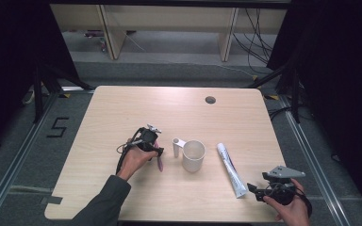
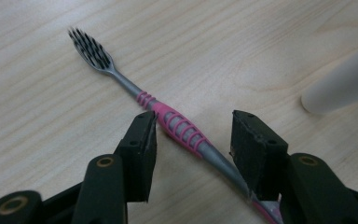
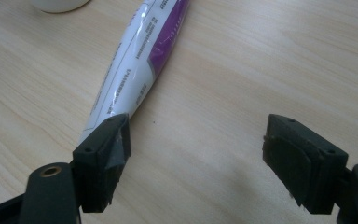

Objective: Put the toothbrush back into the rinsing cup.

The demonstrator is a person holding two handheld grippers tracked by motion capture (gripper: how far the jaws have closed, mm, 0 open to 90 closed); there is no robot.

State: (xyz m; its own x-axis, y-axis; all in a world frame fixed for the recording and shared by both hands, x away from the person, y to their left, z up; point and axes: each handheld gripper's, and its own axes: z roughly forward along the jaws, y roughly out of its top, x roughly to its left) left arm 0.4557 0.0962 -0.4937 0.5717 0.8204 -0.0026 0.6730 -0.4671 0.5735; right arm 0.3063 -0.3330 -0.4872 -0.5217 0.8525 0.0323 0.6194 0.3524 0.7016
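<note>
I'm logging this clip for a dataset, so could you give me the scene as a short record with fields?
surface: light wooden table
left tongs: open, jaws either side of the pink and grey toothbrush, which lies flat on the table
right tongs: open, nothing between the jaws, beside the end of the white and purple toothpaste tube
centre: white plastic cup with a handle, upright, between toothbrush and tube

Table (image 1: 122, 108) evenly lit, surroundings dark; soft shadows beneath jaws; close views slightly soft; glare on tube (image 3: 140, 56).
</note>
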